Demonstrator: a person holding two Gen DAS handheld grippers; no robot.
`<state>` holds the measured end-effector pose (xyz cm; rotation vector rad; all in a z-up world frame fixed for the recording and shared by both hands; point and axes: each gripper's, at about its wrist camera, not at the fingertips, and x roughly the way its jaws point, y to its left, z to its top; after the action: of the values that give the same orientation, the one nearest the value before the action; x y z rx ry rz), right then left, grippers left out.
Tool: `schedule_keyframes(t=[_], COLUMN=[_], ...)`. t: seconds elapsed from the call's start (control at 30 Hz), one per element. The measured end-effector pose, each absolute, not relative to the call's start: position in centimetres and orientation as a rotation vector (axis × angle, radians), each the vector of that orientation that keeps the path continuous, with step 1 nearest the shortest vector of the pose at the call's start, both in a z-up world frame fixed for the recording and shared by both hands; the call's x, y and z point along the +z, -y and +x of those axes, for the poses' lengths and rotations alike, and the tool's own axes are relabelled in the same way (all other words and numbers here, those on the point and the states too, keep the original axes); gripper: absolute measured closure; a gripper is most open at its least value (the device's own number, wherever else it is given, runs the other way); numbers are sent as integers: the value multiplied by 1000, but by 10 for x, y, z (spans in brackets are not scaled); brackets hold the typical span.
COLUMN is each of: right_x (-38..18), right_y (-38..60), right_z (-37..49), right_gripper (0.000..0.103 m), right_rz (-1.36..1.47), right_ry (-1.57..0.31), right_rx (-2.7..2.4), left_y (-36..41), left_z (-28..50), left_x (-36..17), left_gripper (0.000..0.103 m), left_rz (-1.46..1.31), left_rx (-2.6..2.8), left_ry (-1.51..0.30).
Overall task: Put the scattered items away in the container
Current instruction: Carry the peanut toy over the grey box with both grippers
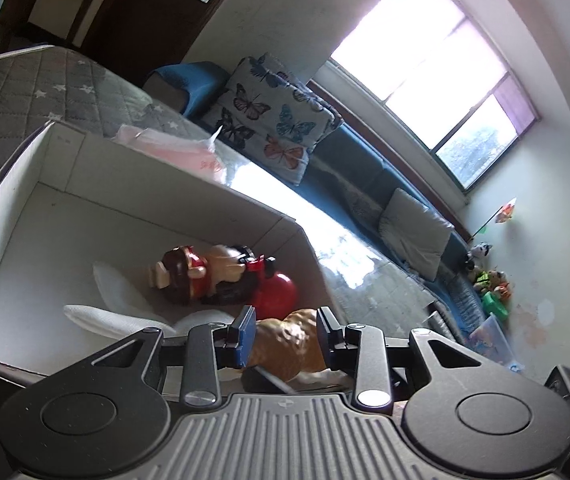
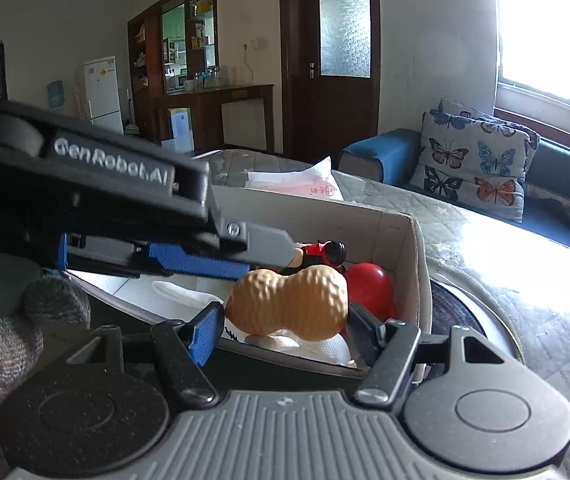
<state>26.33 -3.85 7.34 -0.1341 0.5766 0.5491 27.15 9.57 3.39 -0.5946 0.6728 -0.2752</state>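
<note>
A tan peanut-shaped toy (image 2: 289, 304) is clamped end to end in my right gripper (image 2: 285, 314), just above the near rim of the white cardboard box (image 2: 405, 240). My left gripper (image 1: 287, 320) hovers over the same box (image 1: 85, 184) with its jaws apart and nothing pressed between them. The peanut toy (image 1: 285, 344) shows through the gap, just beneath. In the right wrist view the left gripper (image 2: 269, 244) reaches in from the upper left. A doll figure (image 1: 205, 276), a red ball (image 1: 277, 292) and white flat pieces (image 1: 101, 316) lie inside the box.
The box stands on a grey quilted cover with stars (image 1: 25, 88). A pink and white plastic bag (image 2: 305, 184) lies behind it. A blue sofa with a butterfly cushion (image 2: 477, 160) runs under the window. A gloved hand (image 2: 5, 340) is at lower left.
</note>
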Motion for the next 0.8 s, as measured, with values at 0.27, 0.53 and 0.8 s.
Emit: schedule_keyframes(t=[0.27,0.53,0.8], right_x=[73,77,83], right_y=[36,37,42], right_z=[264,264,245], right_gripper=[35,32,24], right_rz=[-152,-147,-171], right_ry=[-571,-575,-544], right_rx=[547,547,544], left_y=[-102,-106,-103], left_z=[270,266,251], left_x=[27,32,43], left_gripper=[68,68,68], left_rz=[-617,-608,-580], left_rx=[-268,-261,-261], left_ry=[-683,-673,-647])
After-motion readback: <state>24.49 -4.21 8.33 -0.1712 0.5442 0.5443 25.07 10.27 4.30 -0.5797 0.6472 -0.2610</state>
